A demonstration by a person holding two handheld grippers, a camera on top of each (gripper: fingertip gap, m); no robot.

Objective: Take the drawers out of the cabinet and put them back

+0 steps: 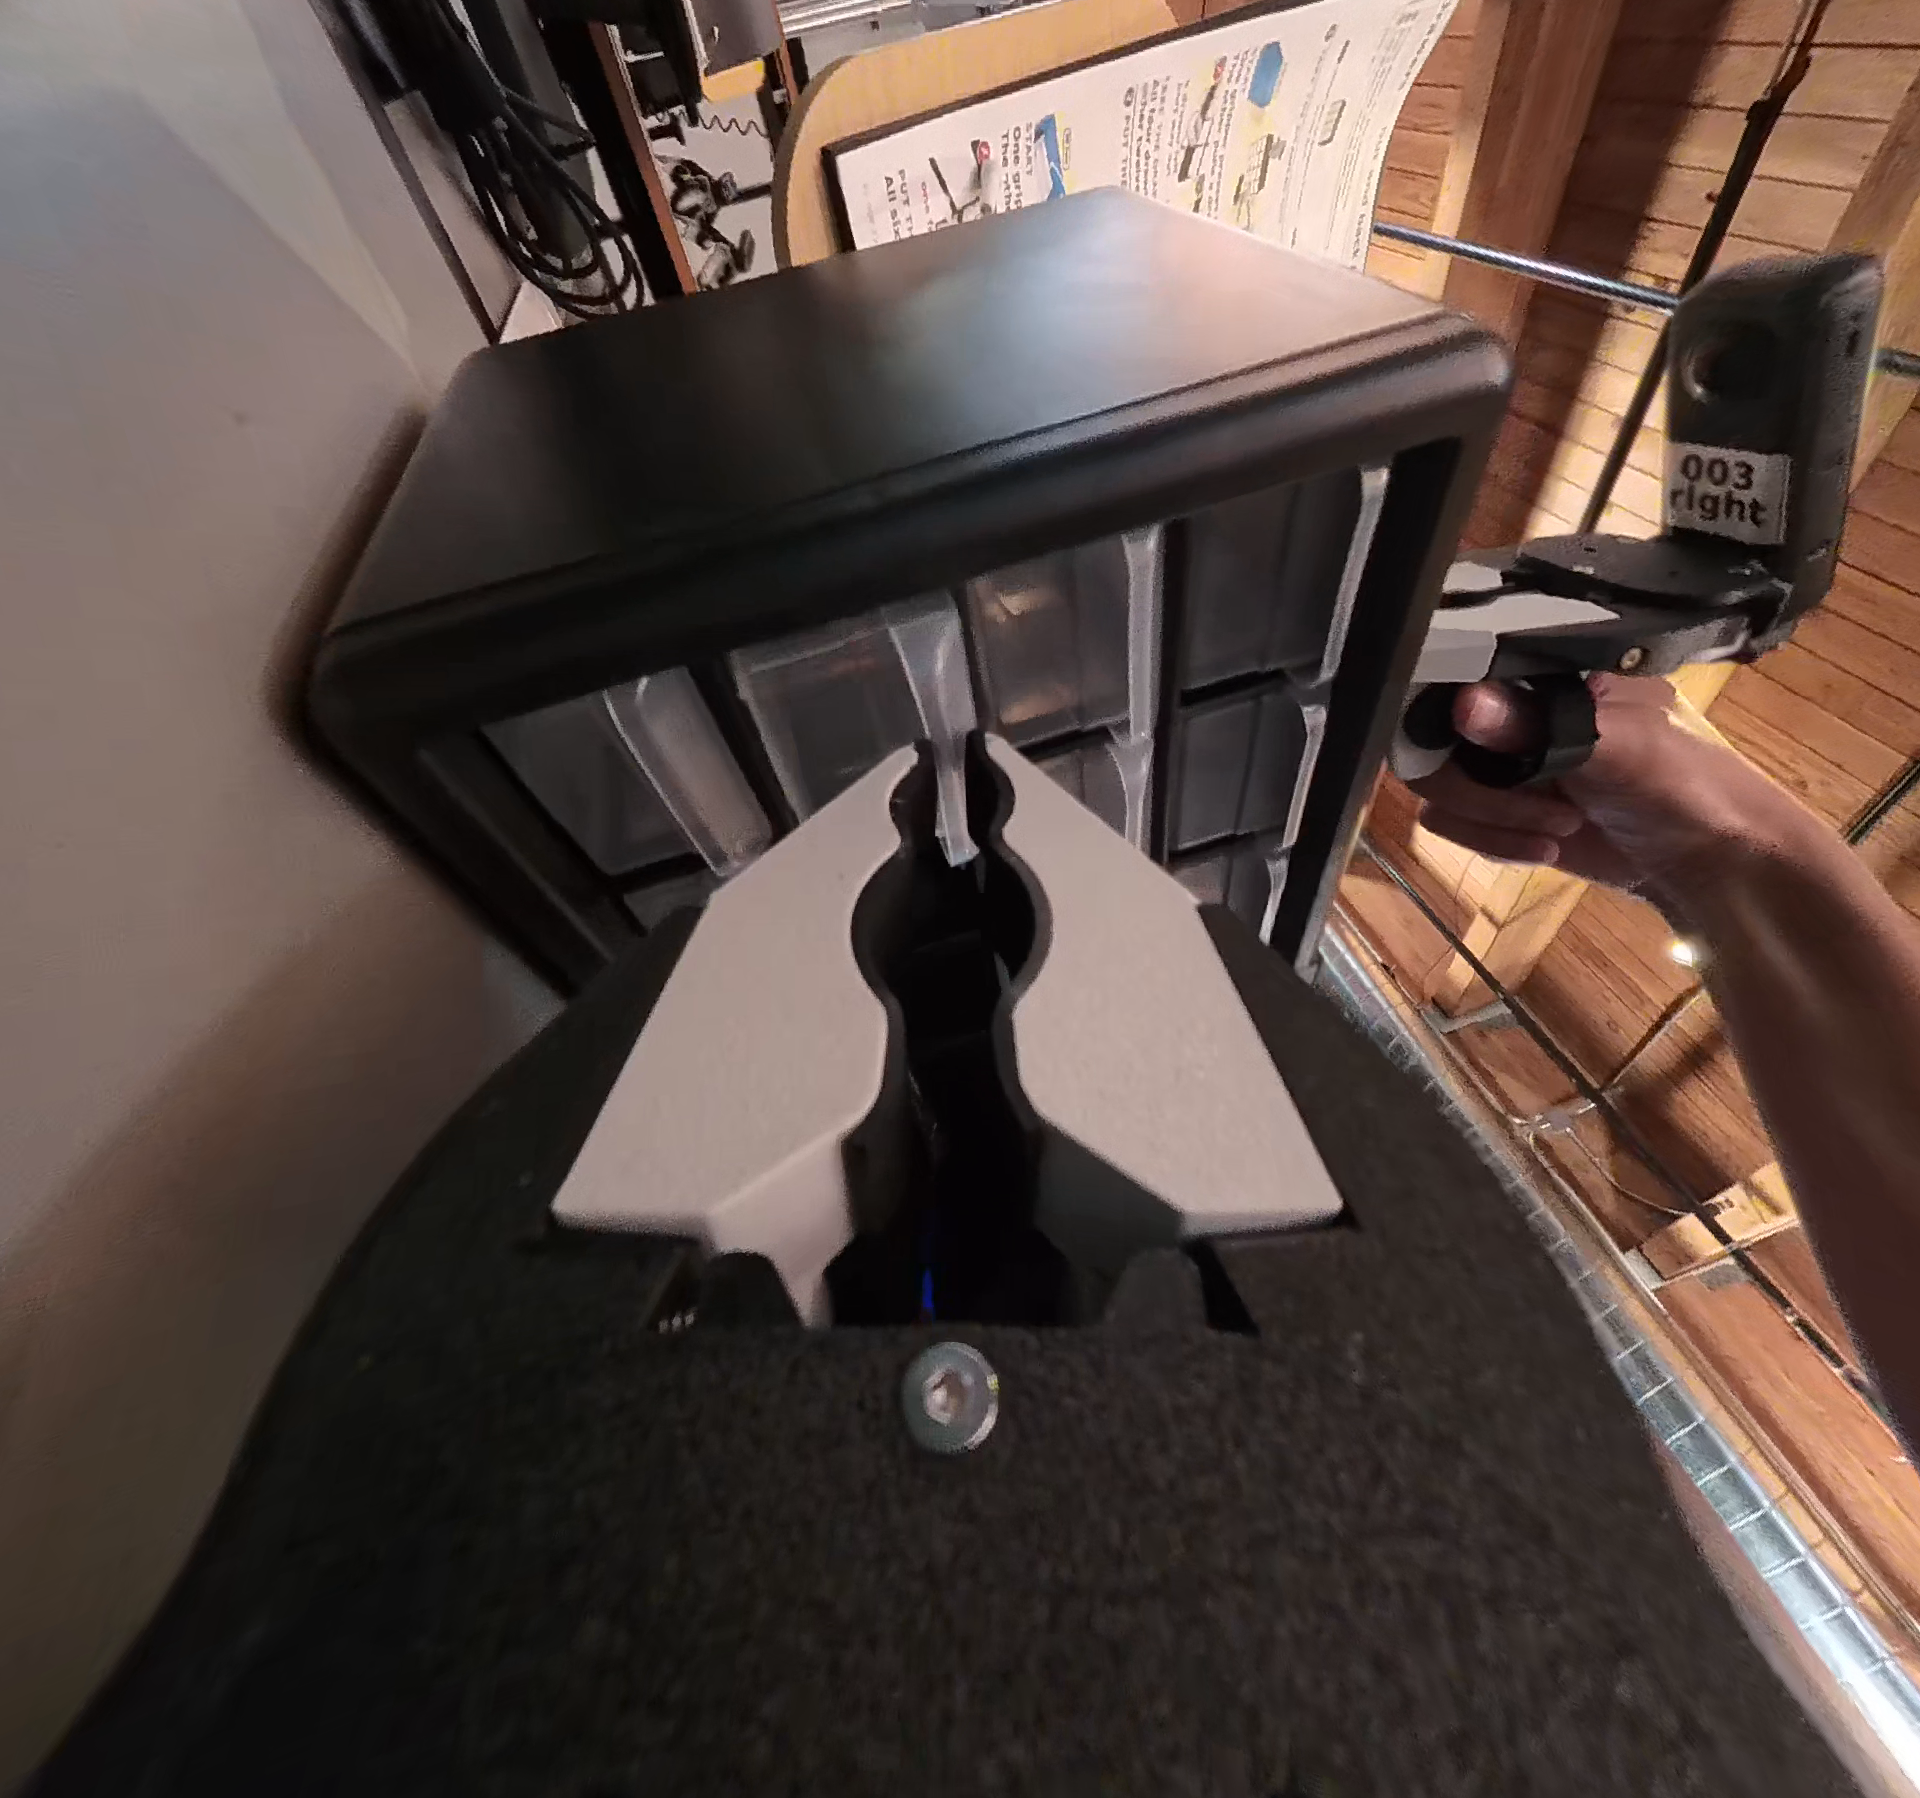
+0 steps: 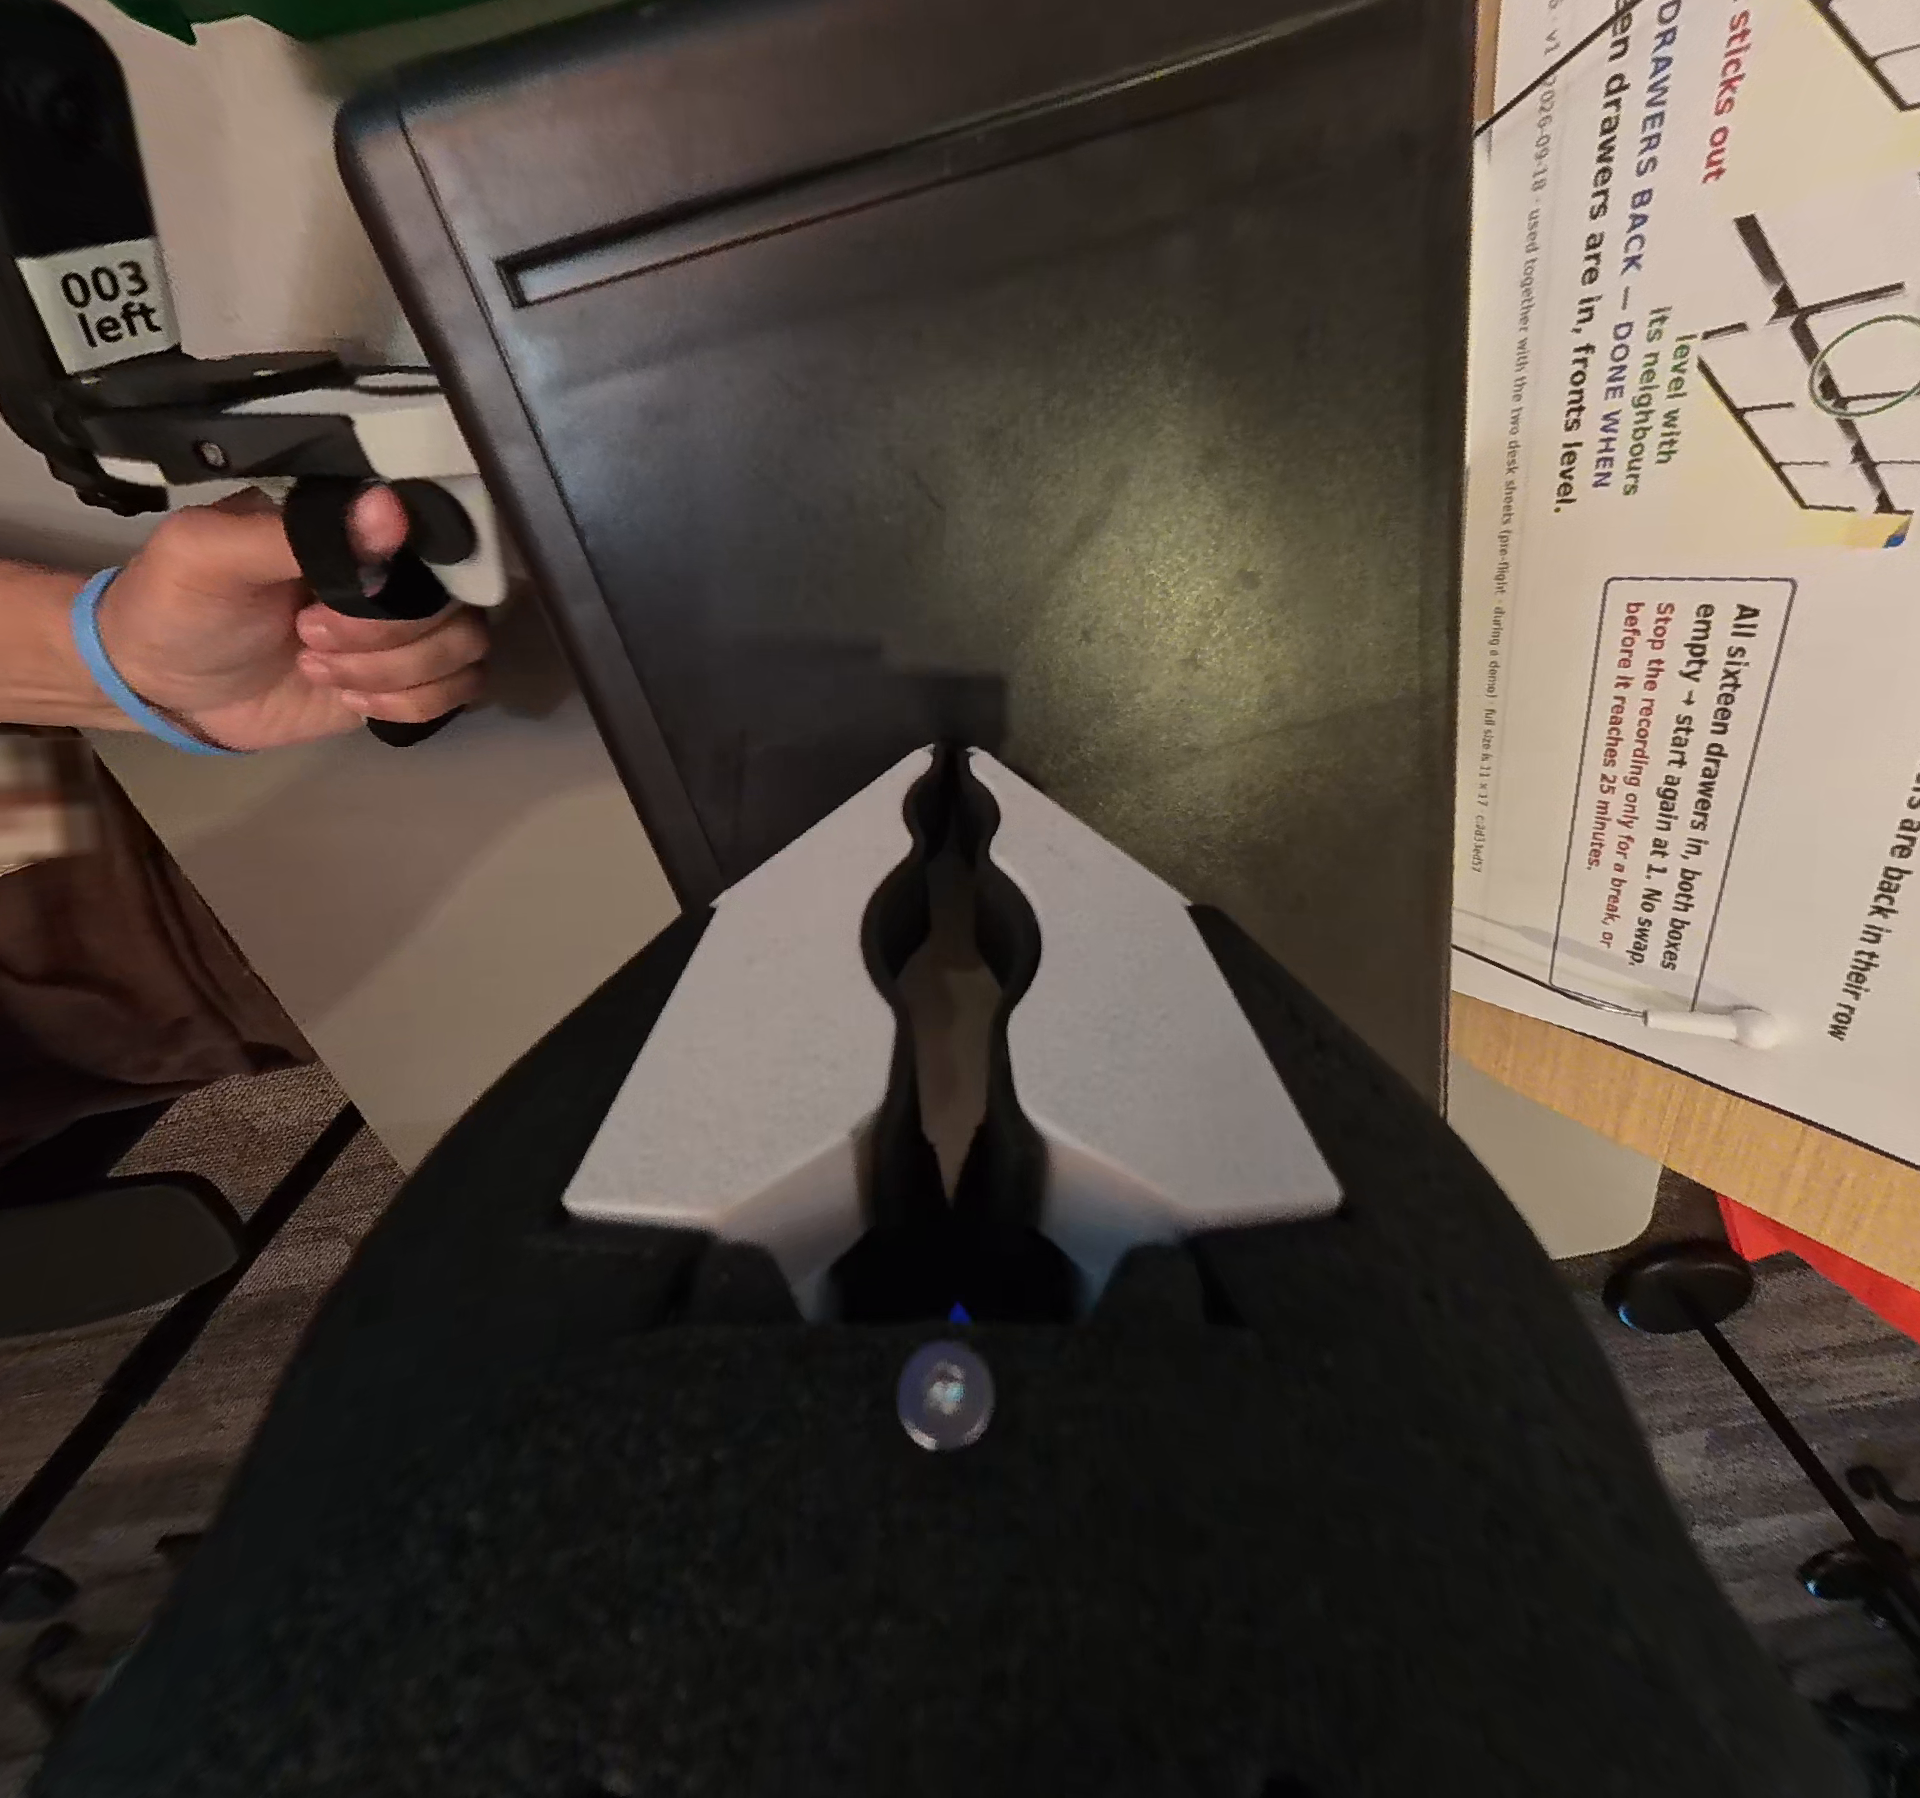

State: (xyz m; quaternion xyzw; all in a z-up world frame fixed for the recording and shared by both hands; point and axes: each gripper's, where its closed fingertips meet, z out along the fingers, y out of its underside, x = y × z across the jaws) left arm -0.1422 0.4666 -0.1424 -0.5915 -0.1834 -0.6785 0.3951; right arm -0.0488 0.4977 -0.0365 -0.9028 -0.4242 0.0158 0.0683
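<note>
Left gripper [image 1: 943, 761] jaws clamp a clear drawer handle [image 1: 948, 792] at the cabinet [image 1: 935, 460] front, right gripper [image 2: 948, 761] jaws closed empty against the cabinet's black side.

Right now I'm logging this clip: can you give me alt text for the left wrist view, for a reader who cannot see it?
The left gripper is closed on the clear handle of a translucent drawer in a black cabinet that appears rotated in the frame. At the cabinet's far side, a hand holds the right gripper against it.
</note>
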